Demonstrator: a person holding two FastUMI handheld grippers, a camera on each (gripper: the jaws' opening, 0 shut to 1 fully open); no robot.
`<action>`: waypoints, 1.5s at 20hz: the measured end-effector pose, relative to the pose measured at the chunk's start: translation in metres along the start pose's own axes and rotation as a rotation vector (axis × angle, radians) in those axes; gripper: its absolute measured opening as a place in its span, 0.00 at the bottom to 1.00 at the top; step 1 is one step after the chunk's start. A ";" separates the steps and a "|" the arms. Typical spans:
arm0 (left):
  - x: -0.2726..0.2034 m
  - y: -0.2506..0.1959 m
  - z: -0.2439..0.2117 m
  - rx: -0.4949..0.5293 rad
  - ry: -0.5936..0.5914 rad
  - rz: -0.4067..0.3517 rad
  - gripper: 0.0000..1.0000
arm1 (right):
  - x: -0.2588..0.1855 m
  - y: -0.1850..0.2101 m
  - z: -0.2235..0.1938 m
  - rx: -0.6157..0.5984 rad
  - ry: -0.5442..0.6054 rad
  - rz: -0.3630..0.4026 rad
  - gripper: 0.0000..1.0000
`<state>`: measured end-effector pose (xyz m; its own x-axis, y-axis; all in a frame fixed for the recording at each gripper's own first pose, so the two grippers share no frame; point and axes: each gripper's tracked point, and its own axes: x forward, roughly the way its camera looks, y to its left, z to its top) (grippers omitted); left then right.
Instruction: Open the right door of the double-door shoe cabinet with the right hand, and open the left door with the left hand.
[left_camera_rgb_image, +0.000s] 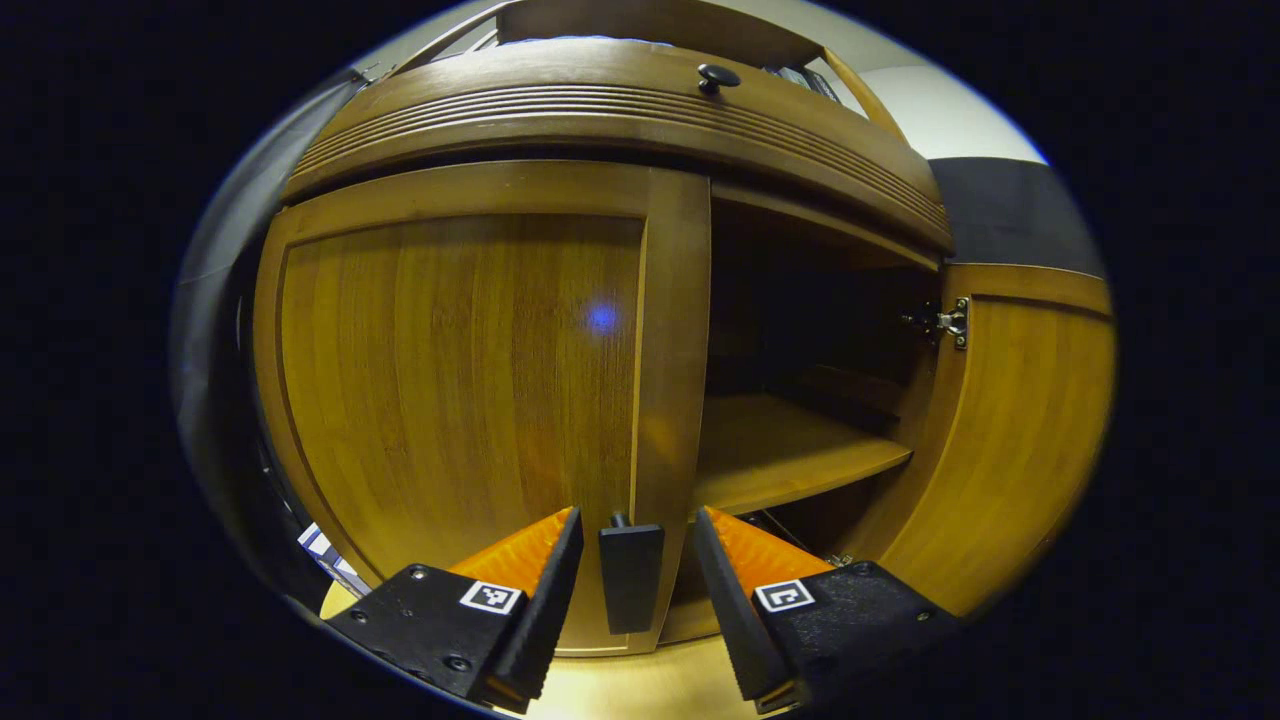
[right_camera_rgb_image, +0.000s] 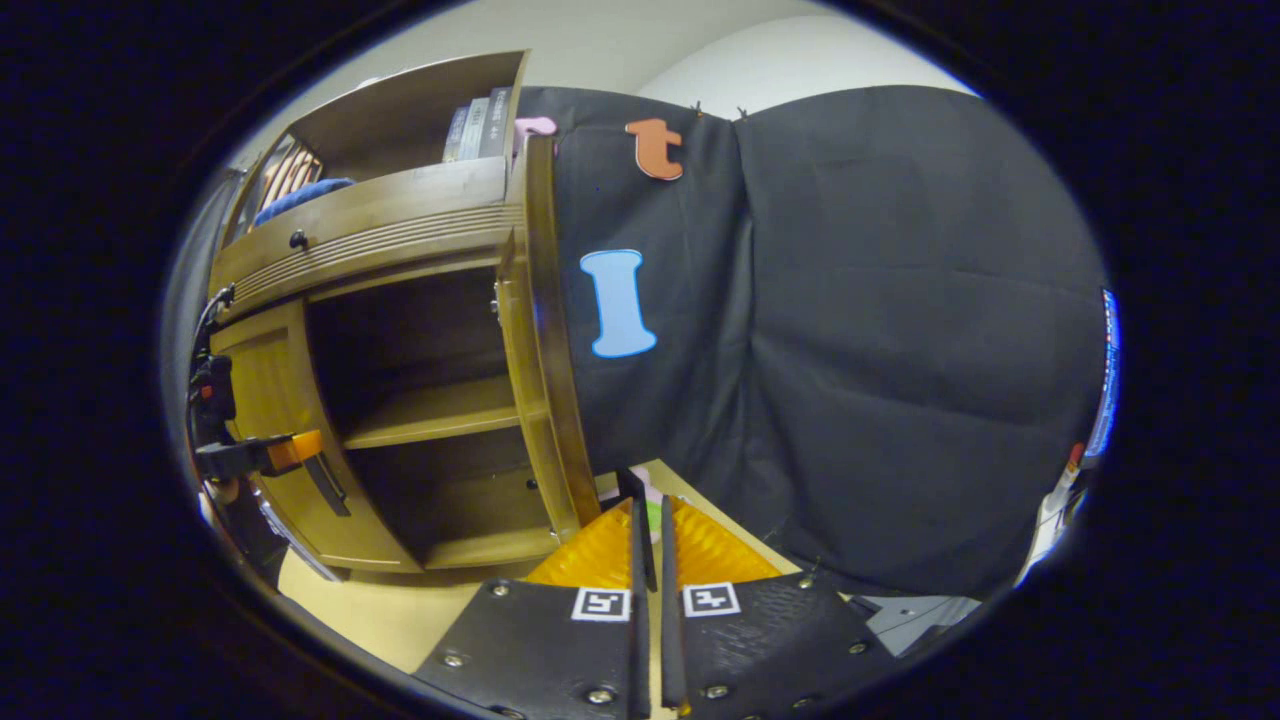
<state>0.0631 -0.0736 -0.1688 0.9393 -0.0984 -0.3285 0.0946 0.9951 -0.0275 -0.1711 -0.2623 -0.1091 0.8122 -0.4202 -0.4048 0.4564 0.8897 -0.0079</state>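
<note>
The left gripper (left_camera_rgb_image: 632, 560) stands open, its fingers flanking the dark flat handle (left_camera_rgb_image: 631, 575) of the closed brown wooden left door (left_camera_rgb_image: 460, 370). The right gripper (right_camera_rgb_image: 648, 545) appears clamped on the handle (right_camera_rgb_image: 634, 490) of the fully swung-open right door (right_camera_rgb_image: 545, 330); contact is partly hidden.

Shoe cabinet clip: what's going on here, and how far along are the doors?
A person is opening a double-door shoe cabinet with a handheld gripper in each hand. The right door already stands swung open, showing a bare inner shelf. The right gripper sits shut on that door's handle. The left door is not yet opened; the left gripper is open, its fingers either side of the left door's handle without pressing on it.
</note>
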 end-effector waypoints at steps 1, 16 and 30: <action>-0.001 0.000 -0.002 -0.001 0.005 0.008 0.63 | -0.001 0.002 0.001 -0.008 0.001 -0.001 0.05; 0.000 0.002 -0.003 -0.024 -0.015 0.029 0.33 | -0.012 0.003 0.002 0.015 -0.020 0.020 0.05; -0.025 0.004 -0.007 -0.070 -0.030 0.108 0.31 | -0.027 0.020 0.001 -0.002 -0.026 0.200 0.05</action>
<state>0.0374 -0.0675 -0.1672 0.9523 0.0099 -0.3051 -0.0295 0.9978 -0.0598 -0.1838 -0.2334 -0.0971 0.8958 -0.2397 -0.3744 0.2843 0.9563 0.0681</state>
